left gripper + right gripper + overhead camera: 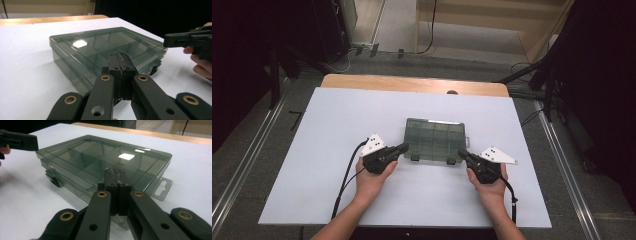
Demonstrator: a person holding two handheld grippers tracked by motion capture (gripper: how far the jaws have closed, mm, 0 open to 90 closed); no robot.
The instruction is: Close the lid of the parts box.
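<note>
A smoky, see-through compartment box (434, 139) lies flat with its lid down in the middle of the white table top (337, 120). Two dark latches (415, 157) sit on its near edge. My left gripper (404, 147) is shut with nothing between its jaws, and its tip is close to the box's near left corner (105, 47). My right gripper (460, 154) is also shut and empty, close to the near right corner (100, 157). In the left gripper view my left gripper (120, 56) points at the box, as does my right gripper (115, 171) in the right gripper view.
A wooden strip (412, 82) runs along the table's far edge. A hang tab (162, 186) sticks out from the box's side. Black stands and cables line the floor on both sides of the table, and metal rails (242, 165) run beside it.
</note>
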